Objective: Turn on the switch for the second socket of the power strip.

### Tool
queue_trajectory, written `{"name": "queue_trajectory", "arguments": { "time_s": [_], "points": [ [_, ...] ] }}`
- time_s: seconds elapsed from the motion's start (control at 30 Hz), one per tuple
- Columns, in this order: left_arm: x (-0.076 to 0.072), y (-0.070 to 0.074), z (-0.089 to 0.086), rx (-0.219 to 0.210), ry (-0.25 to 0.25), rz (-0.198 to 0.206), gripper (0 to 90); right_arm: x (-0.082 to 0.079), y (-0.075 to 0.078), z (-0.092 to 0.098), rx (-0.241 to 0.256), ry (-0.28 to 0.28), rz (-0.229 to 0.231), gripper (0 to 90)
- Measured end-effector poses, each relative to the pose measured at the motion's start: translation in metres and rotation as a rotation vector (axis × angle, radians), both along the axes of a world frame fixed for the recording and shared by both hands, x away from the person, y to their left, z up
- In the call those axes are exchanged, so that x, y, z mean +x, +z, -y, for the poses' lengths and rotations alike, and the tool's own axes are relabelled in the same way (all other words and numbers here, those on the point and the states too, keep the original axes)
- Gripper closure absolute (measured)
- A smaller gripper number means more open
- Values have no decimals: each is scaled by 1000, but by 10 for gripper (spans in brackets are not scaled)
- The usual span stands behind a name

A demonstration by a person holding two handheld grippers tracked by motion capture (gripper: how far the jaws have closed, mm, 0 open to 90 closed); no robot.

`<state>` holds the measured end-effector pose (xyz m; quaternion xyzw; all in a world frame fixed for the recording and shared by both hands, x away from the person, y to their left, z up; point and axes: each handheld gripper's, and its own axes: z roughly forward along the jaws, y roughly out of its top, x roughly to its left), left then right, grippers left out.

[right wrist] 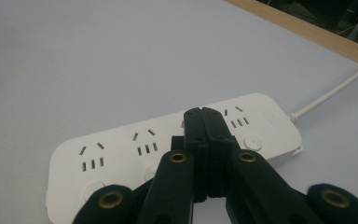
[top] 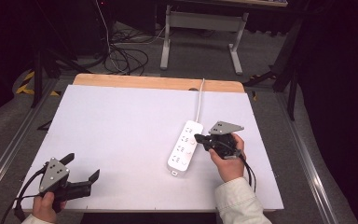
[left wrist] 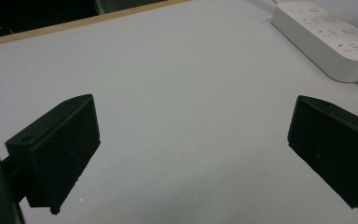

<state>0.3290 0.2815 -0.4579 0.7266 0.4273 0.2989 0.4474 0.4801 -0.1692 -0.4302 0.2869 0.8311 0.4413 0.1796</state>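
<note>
A white power strip [top: 184, 147] lies on the white table, right of centre, and its cord [top: 199, 101] runs to the far edge. Its sockets and round buttons face up [right wrist: 177, 149]. My right gripper [top: 198, 138] is shut with nothing between its jaws. Its tips [right wrist: 203, 116] hover over the strip's top, near the end where the cord leaves; whether they touch I cannot tell. My left gripper [top: 83, 167] is open at the table's near left corner, and its jaws [left wrist: 186, 149] stand wide apart above bare table. The strip [left wrist: 331, 37] lies far ahead of them to the right.
The table [top: 121, 121] has a wooden strip along its far edge [top: 158, 82]. Beyond it the floor holds loose cables [top: 126, 58] and a white desk frame [top: 200, 32]. Dark curtains stand at right.
</note>
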Motion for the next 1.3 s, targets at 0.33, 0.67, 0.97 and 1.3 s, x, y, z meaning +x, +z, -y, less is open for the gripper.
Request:
{"name": "queue_trajectory", "arguments": {
  "time_s": [0.33,0.67,0.97,1.3],
  "points": [
    [0,0,-1,7,0,1,27,8,-14,-6,-17,-21,20,900],
    [1,0,0,9,1,0,27,13,-25,-10,-57,-38,17,900],
    [1,0,1,3,1,-3,27,15,-33,-15,-94,-32,4,900],
    [1,0,1,4,0,-2,27,14,-36,-18,-112,-40,12,900]
  ]
}}
